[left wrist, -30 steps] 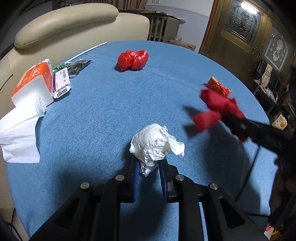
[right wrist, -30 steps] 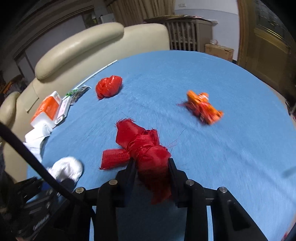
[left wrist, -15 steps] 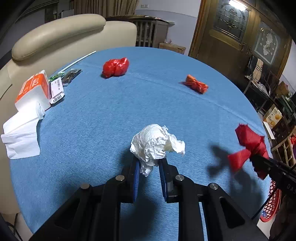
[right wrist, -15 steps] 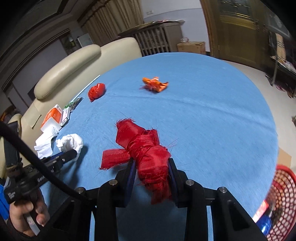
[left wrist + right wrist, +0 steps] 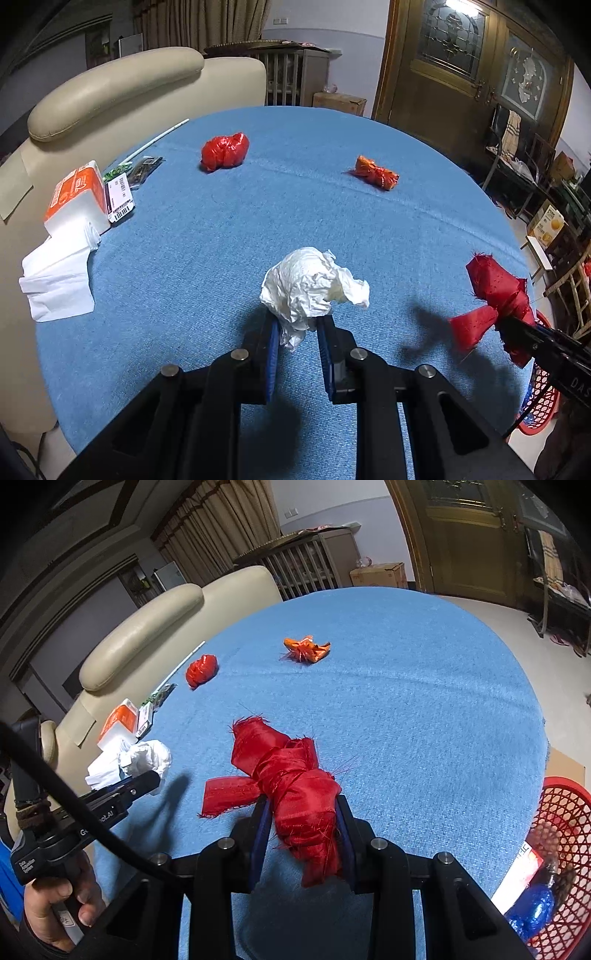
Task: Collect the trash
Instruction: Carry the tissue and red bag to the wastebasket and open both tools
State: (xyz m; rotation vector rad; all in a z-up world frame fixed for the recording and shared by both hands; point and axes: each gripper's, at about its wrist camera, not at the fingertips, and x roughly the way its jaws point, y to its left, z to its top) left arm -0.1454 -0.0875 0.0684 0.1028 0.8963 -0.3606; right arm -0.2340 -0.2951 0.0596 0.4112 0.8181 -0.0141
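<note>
Red, fraying satin cloth (image 5: pixel 295 786), knotted and floppy, is sitting clenched in the right gripper (image 5: pixel 301 834) above the blue table (image 5: pixel 424 709), near the red mesh basket (image 5: pixel 565 812) at the table's edge. Crumpled white paper (image 5: pixel 310 284), light and springy, is being pinched by the left gripper's (image 5: pixel 297 343) jaws. Both loads want carrying well over the basket rim before letting go, since loose tails may snag. A glossy red wad (image 5: pixel 223 151) and an orange wrapper (image 5: pixel 375 176) are lying farther off.
</note>
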